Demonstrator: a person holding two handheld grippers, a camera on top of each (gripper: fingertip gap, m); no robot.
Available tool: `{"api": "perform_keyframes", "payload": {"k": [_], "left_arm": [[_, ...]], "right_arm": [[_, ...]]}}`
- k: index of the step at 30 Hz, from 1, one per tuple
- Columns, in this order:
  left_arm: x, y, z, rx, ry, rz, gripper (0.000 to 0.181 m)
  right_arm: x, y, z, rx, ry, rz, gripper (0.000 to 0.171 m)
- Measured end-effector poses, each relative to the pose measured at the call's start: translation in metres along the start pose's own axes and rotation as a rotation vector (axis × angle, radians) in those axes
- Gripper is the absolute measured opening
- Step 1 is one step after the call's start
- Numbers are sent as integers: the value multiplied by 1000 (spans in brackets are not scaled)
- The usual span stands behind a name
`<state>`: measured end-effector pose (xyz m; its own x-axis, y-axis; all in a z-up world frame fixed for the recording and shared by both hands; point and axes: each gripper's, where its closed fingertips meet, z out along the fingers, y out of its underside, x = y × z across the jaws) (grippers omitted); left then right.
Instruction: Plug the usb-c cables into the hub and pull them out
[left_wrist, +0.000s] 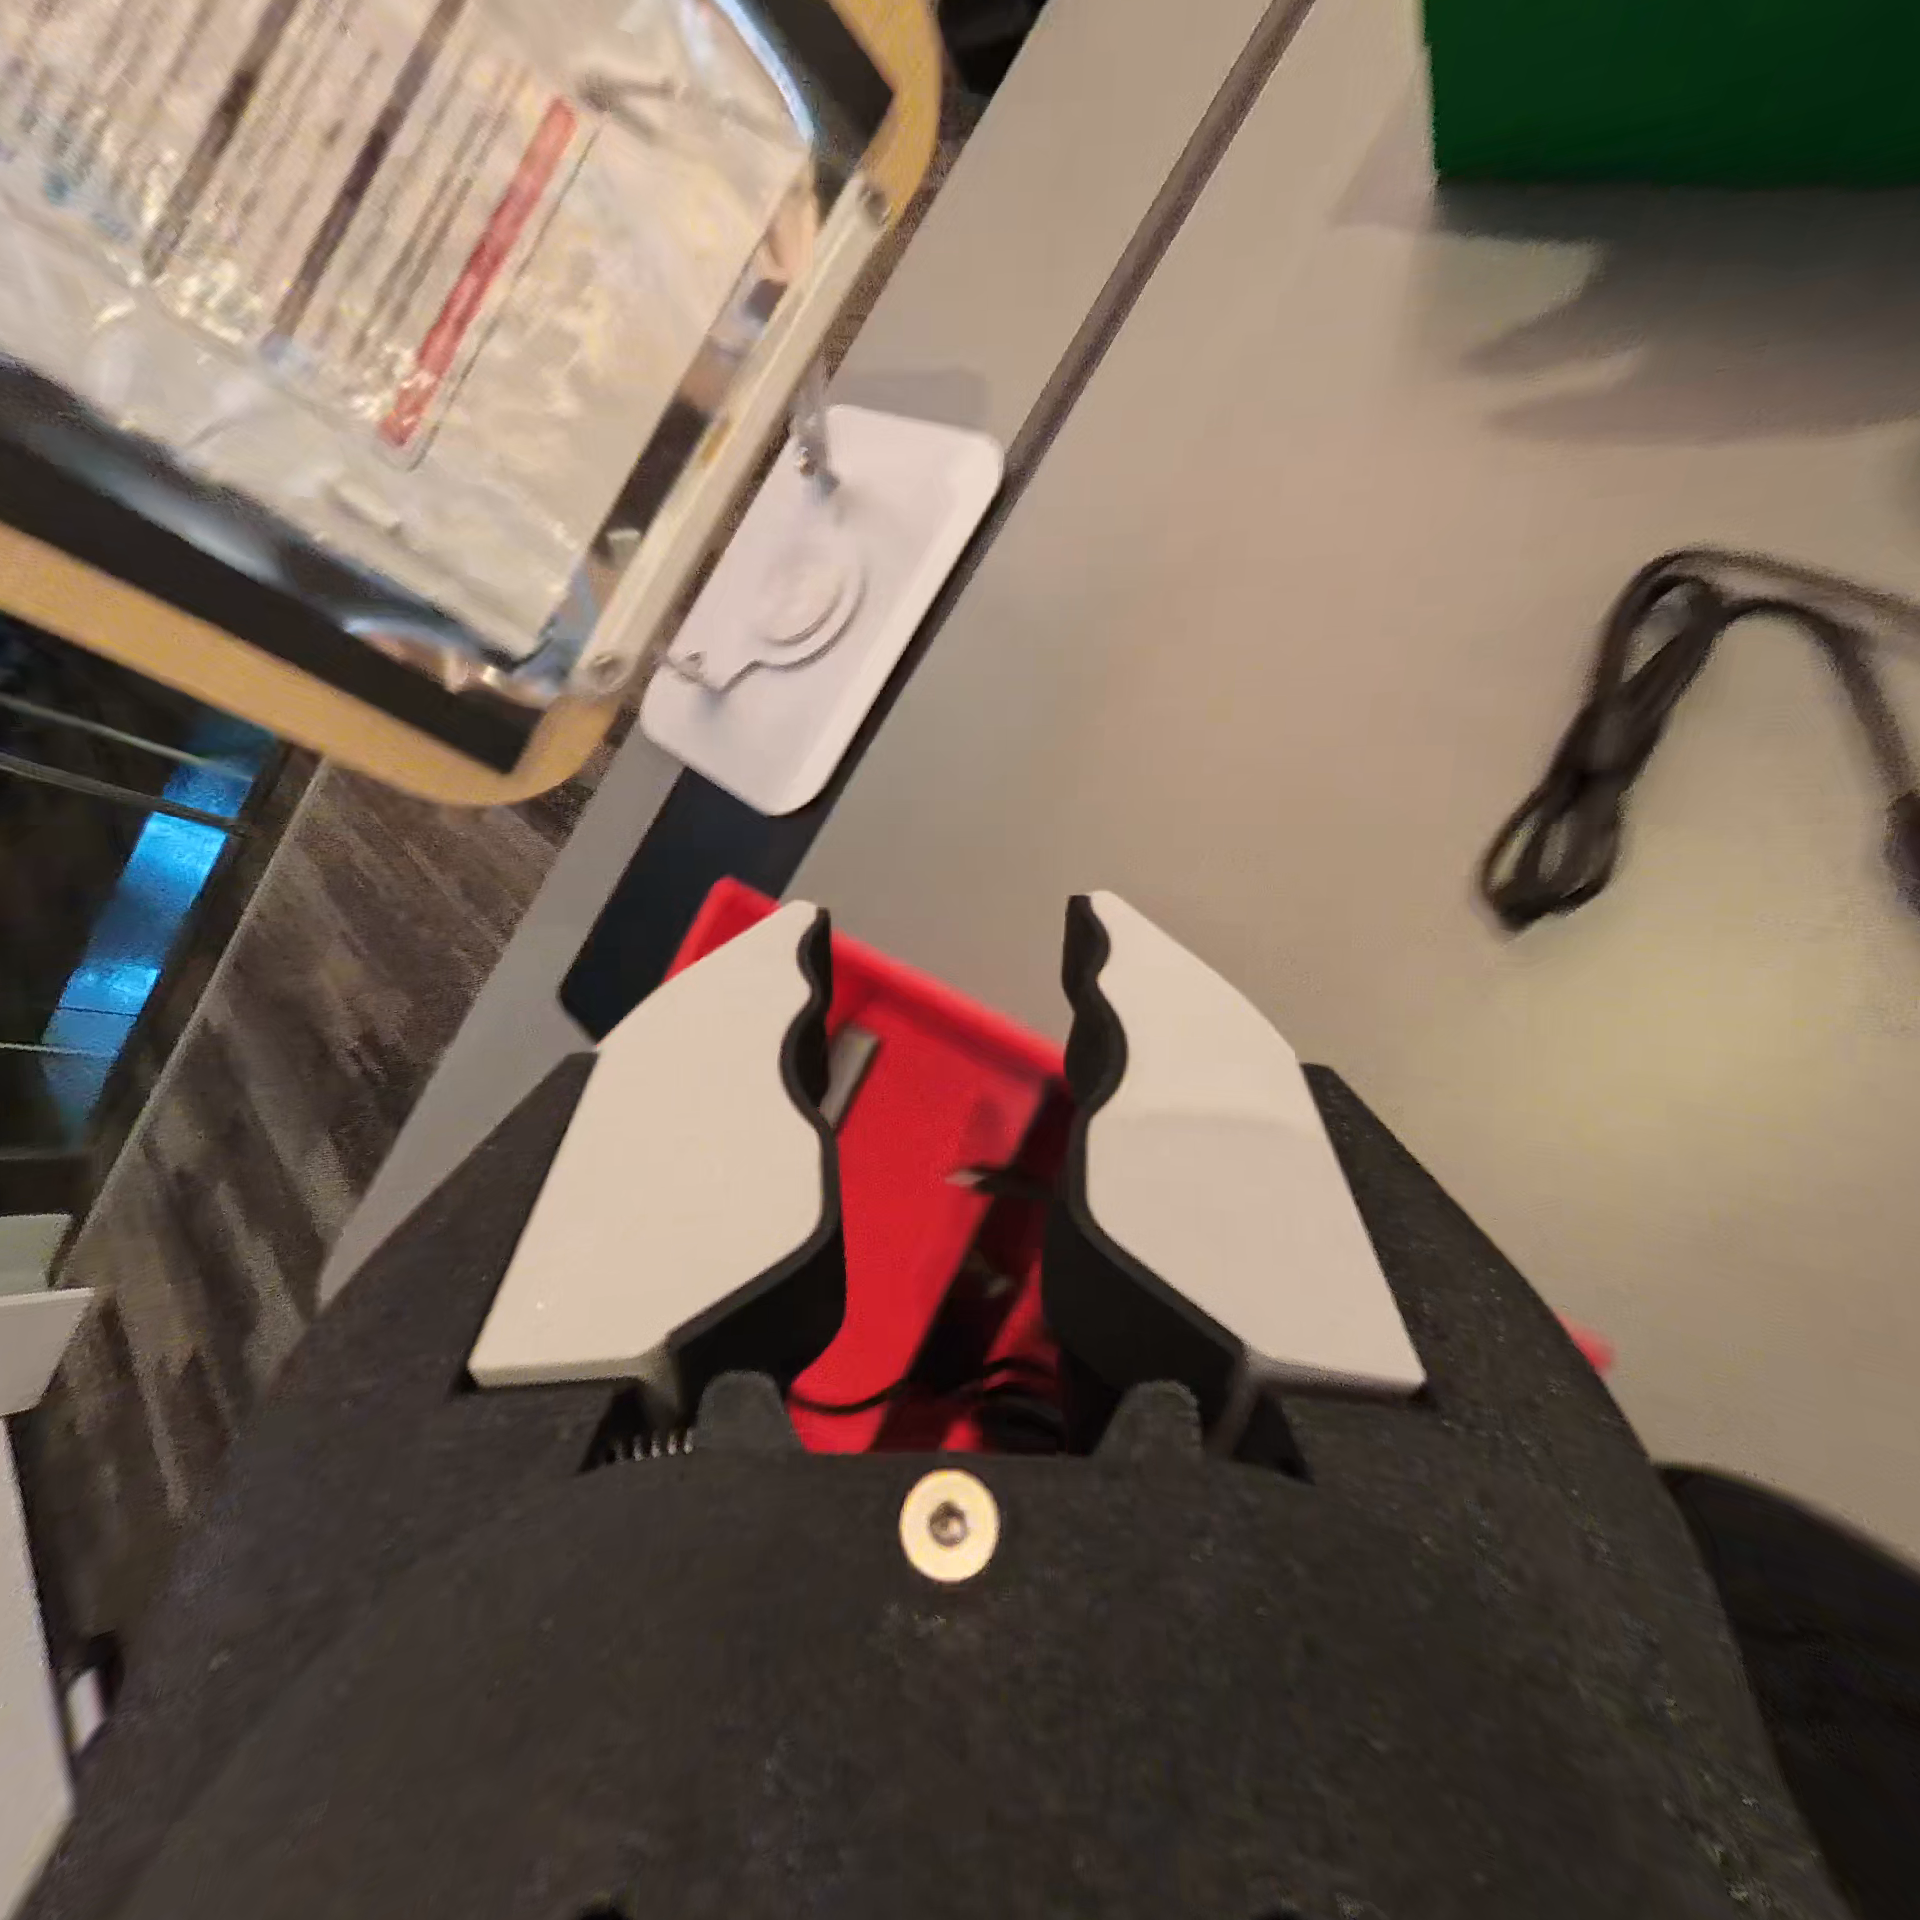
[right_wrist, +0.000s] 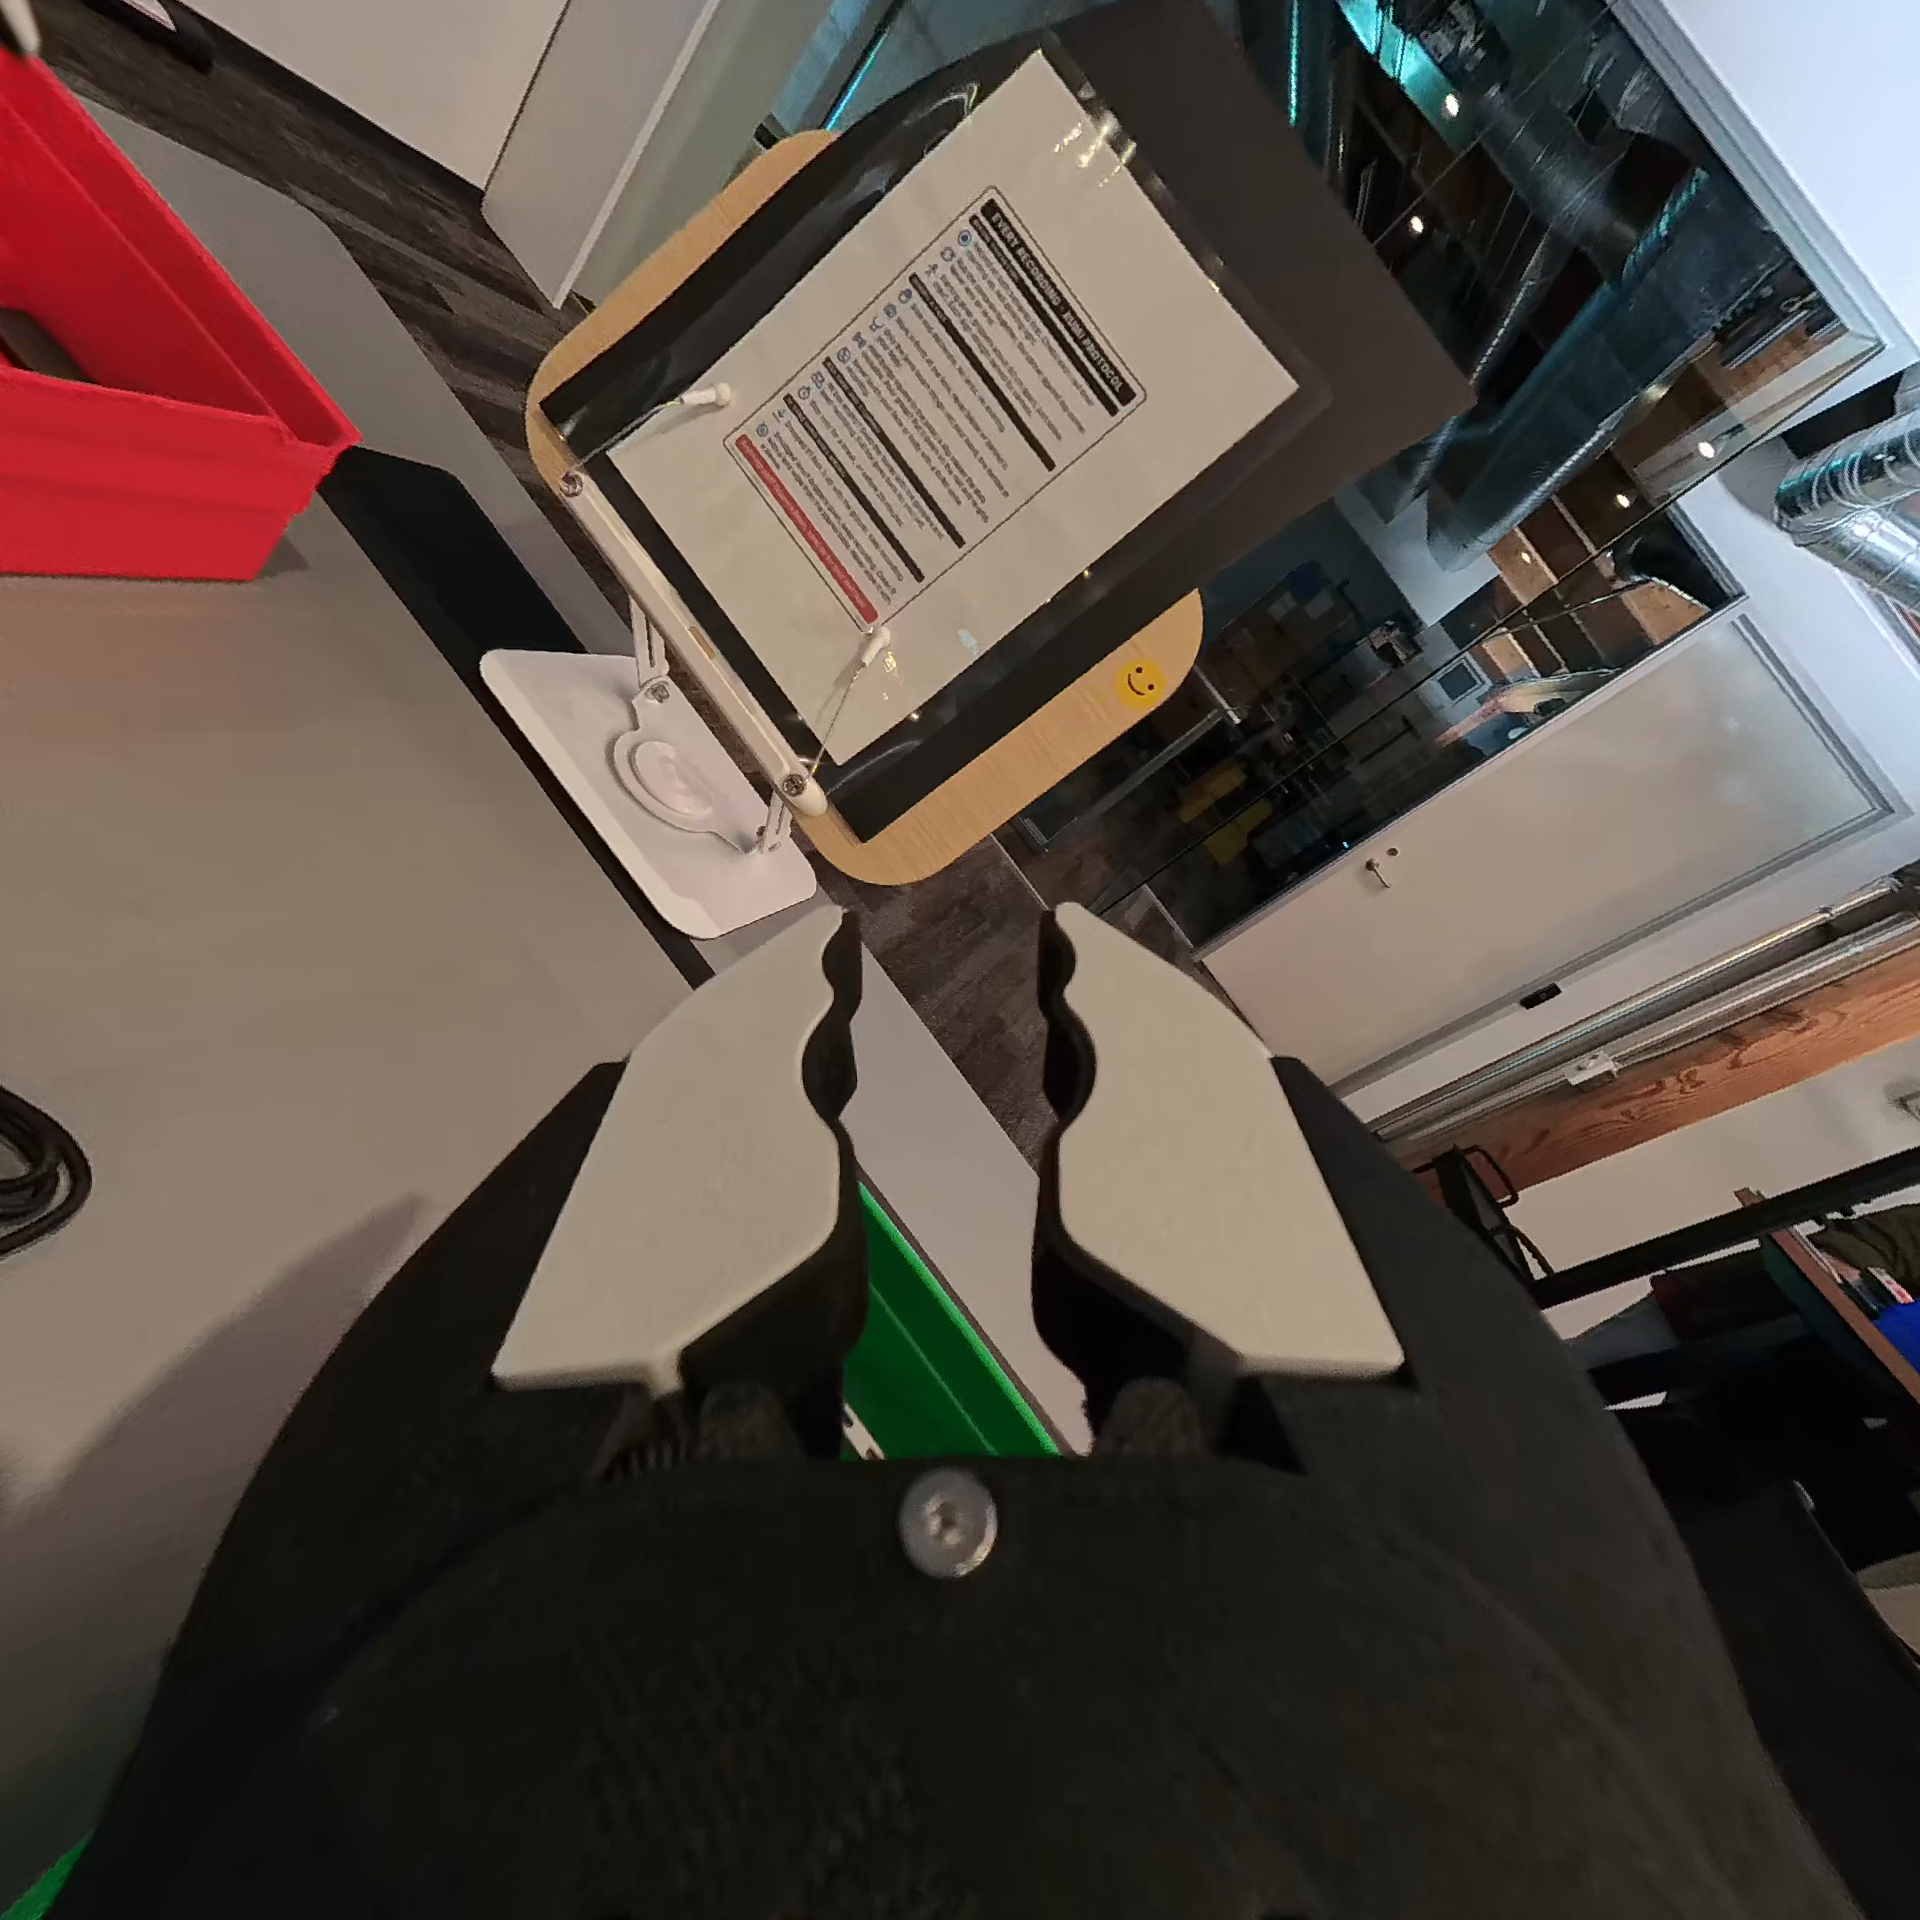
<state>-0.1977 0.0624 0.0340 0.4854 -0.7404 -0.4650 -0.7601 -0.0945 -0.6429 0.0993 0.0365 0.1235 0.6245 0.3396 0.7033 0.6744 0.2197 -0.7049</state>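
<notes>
My left gripper (left_wrist: 948, 920) is open and empty, held above a red bin (left_wrist: 935, 1122) with small dark and metallic items inside, too blurred to name. A coiled black cable (left_wrist: 1621, 748) lies on the grey table (left_wrist: 1299, 727) to the right, apart from the gripper. My right gripper (right_wrist: 948, 930) is open and empty, raised over the table's far edge with a green bin (right_wrist: 925, 1340) beneath it. The red bin (right_wrist: 135, 416) shows at the upper left of the right wrist view, and part of the black cable (right_wrist: 36, 1184) at its left edge. No hub can be made out.
A framed instruction sheet (right_wrist: 935, 436) on a white stand (right_wrist: 644, 779) stands at the table's far edge; it also shows in the left wrist view (left_wrist: 312, 260). A green bin (left_wrist: 1662, 83) sits at the top right. Dark floor, glass walls and shelving lie beyond the table. Left tips to right tips: about 30 cm.
</notes>
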Motion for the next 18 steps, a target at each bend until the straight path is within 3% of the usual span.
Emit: {"api": "perform_keyframes", "payload": {"k": [1, 5, 10, 14, 18], "left_arm": [[-21, 13, 0, -16, -7, 14, 37], [-70, 91, 34, -257, 3, 124, 32], [-58, 158, 80, -454, 148, 314, 35], [-54, 184, 104, -521, 184, 378, 31], [-51, 181, 118, -448, 214, 374, 32]], "right_arm": [[-1, -2, 1, 1, 1, -6, 33], [-5, -7, 5, -6, 3, -37, 33], [-15, -5, 12, -57, -11, -103, 33], [-17, -2, 15, -100, -4, -139, 33], [-21, -6, 18, -108, -5, -171, 33]]}}
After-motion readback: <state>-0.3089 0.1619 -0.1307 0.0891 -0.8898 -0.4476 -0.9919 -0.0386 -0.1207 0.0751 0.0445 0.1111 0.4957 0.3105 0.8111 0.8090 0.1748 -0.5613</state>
